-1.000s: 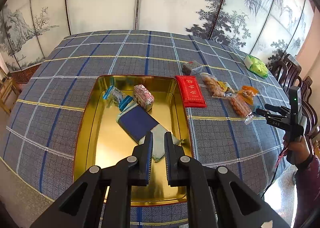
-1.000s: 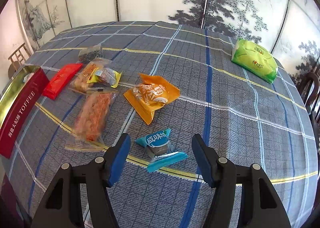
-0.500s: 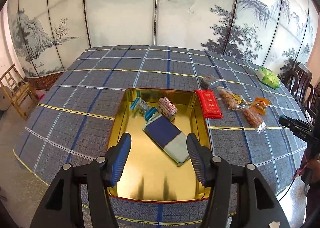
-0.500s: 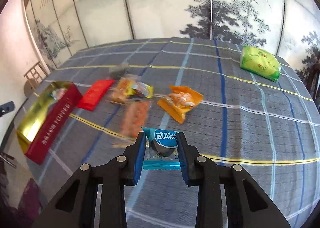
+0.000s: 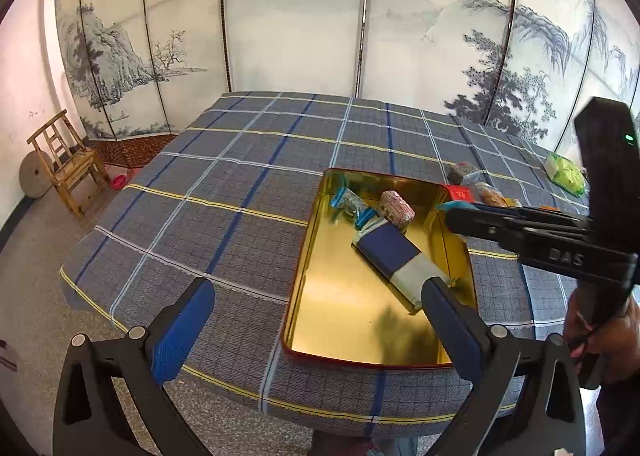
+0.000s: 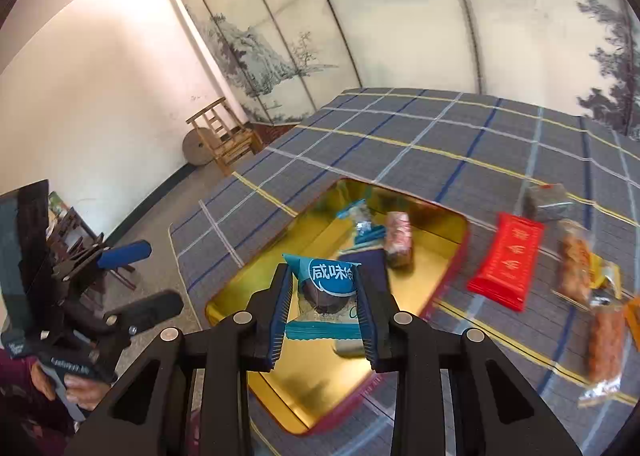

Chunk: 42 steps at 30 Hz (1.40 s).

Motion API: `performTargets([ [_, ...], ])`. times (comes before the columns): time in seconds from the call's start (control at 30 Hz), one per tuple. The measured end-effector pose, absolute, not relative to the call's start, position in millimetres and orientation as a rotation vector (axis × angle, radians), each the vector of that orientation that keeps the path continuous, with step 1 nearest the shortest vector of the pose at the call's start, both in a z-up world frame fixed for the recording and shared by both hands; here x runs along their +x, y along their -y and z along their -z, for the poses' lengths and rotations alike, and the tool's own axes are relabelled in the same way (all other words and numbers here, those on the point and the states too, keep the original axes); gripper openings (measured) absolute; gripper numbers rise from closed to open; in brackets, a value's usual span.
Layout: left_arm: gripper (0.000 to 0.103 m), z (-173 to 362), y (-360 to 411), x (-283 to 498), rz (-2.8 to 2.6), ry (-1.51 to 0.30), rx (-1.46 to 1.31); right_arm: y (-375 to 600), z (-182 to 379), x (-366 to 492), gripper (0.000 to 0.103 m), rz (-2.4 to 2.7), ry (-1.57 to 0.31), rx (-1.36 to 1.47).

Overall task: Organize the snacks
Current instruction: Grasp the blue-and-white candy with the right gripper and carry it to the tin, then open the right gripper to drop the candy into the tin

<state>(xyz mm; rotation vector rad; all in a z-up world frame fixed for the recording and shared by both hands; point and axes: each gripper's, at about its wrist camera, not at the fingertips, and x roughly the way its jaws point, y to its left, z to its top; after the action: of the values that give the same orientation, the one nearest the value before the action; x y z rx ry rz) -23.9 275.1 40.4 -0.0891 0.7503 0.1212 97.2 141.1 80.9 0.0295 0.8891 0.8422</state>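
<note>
I'm holding the R gripper over the near part of the gold tin, its pads clamped on a teal snack packet w/ white Chinese lettering; the packet is hanging between the fingers, above the tin's floor, not touching it. Past the fingertips, inside the tin, a navy-and-grey pack, a pink wrapped block and a small blue-ended candy are lying close together. To the R of the gripper, outside the tin on the plaid tablecloth, I'm seeing a red flat packet just beside the tin wall, then clear bags of orange snacks further R, blurred. A dark grey packet is sitting beyond the red one.

My L gripper is opening, jaws spread wide w/ nothing between them. It's hovering at the near edge of the table; the tin is sitting ahead and slightly R, w/ the R finger overlapping the navy-and-grey pack in view. Whether it's touching I can't tell. The other gripper is reaching in from the R over the tin's R wall, a hand gripping its handle. A green bag is lying far R, well apart from the tin.

From the R cam, the L gripper is showing at far L, off the table edge.
</note>
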Motion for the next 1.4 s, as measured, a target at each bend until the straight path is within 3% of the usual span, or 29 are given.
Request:
performTargets([
  [0.3,0.102,-39,-297,-36,-0.083,-0.672,-0.063,-219,-40,152,0.033,-0.797,-1.042,-0.064],
  [0.8,0.102,-16,-303,-15,-0.114,-0.738,-0.045,-260,-10,182,0.033,-0.727,-1.136,-0.078],
  [1.13,0.102,-13,-298,-18,-0.099,-0.758,-0.028,-241,-40,167,0.034,-0.796,-0.979,0.053],
  [1.33,0.102,-17,-285,-23,-0.042,-0.762,-0.001,-158,-69,112,0.052,-0.688,-0.747,0.033],
  [1.4,0.102,-20,-275,-23,0.009,-0.768,0.011,-117,-69,92,0.053,-0.589,-0.702,0.004],
])
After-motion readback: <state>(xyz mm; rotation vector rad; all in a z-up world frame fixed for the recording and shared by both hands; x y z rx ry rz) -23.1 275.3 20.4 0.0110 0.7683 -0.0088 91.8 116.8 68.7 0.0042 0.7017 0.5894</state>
